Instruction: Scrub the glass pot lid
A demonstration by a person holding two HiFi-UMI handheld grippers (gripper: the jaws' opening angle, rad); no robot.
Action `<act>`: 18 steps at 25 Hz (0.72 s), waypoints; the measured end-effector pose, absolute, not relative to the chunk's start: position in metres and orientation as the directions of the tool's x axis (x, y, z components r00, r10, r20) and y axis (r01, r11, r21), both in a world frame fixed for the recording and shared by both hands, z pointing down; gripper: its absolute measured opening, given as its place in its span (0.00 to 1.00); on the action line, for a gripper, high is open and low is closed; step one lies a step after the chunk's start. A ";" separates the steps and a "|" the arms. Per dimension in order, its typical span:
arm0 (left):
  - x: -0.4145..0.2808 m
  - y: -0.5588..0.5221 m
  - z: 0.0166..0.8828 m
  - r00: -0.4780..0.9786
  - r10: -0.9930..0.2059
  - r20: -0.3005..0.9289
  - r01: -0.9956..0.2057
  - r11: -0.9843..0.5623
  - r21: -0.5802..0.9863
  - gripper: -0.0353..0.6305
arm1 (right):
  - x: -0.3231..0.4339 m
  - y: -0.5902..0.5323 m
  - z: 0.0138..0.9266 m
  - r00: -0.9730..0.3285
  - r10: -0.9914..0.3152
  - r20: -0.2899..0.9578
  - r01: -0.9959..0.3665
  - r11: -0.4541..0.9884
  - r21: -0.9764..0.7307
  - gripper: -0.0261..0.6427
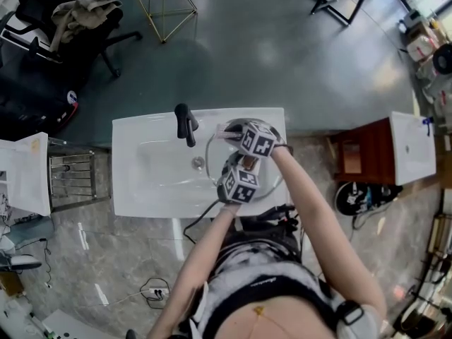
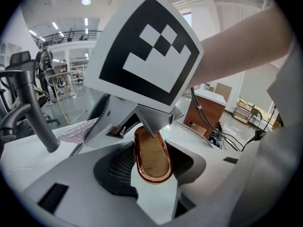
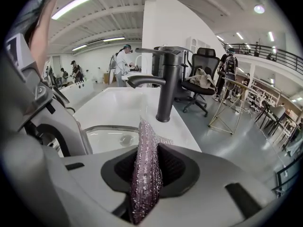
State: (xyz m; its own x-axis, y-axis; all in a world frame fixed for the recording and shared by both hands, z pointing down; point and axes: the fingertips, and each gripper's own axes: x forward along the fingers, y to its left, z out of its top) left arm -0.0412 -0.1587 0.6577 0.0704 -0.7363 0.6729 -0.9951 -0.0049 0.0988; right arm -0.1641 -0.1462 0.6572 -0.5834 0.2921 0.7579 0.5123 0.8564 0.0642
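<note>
The glass pot lid hangs tilted over the white sink's basin. Its copper-rimmed knob with a brown inset sits between the jaws of my left gripper, which is shut on it; the left gripper comes in from the near side. My right gripper is shut on a sparkly purple scrub cloth and hovers at the lid's far edge. In the head view the right gripper holds the cloth just right of the black faucet.
The black faucet stands on the sink's back rim, close to the cloth. A brown cabinet with a second white basin is to the right. A black office chair and a gold wire stand stand beyond the sink.
</note>
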 end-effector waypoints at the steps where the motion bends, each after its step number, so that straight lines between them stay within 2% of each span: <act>1: -0.041 -0.158 0.658 0.073 -0.735 0.674 -0.995 -0.005 0.102 0.36 | -0.163 -0.149 0.657 -0.592 0.284 0.754 0.499 0.864 0.066 0.18; 9: -0.042 -0.158 0.659 0.072 -0.734 0.675 -0.995 -0.004 0.101 0.36 | -0.143 -0.183 0.653 -0.657 0.199 0.728 0.343 0.938 0.053 0.17; 18: -0.042 -0.156 0.660 0.075 -0.733 0.676 -0.995 -0.007 0.102 0.36 | -0.087 -0.219 0.652 -0.733 0.082 0.676 0.142 0.989 0.033 0.18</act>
State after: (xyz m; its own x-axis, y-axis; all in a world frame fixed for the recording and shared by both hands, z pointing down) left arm -0.0419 -0.1562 0.6596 0.0747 -0.7327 0.6764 -0.9947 -0.0069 0.1024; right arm -0.0875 -0.2192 0.6523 -0.7327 0.0824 0.6756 0.1421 0.9893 0.0334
